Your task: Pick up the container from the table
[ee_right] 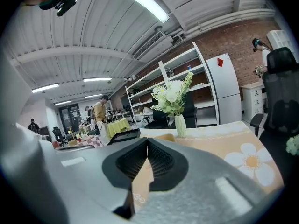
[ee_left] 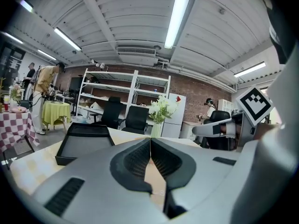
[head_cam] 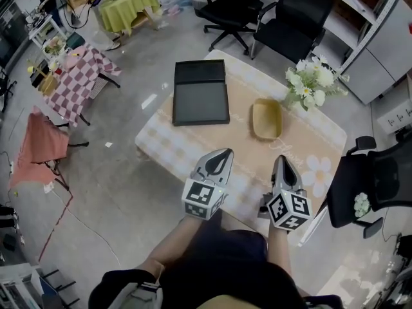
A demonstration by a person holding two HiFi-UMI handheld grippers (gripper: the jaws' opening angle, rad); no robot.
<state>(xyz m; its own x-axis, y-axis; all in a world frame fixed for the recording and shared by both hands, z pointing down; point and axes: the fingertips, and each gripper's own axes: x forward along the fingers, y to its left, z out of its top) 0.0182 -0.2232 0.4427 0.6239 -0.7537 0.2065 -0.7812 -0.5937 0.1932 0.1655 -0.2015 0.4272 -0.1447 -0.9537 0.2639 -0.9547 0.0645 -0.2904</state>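
The left tool (head_cam: 224, 152) and right tool (head_cam: 282, 160) are each pressed together, empty, over the tabletop's (head_cam: 168, 143) near edge, the container (head_cam: 266, 118) lying apart at the right tool's twelve o'clock.

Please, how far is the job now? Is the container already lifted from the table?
Nothing looks done yet: the tan container lies on the table, untouched. In hand: the left hand-held gripper and the right hand-held gripper are both shut and empty, over the table's near side, short of it. Left to do: reach it, open the jaws, grip and lift.
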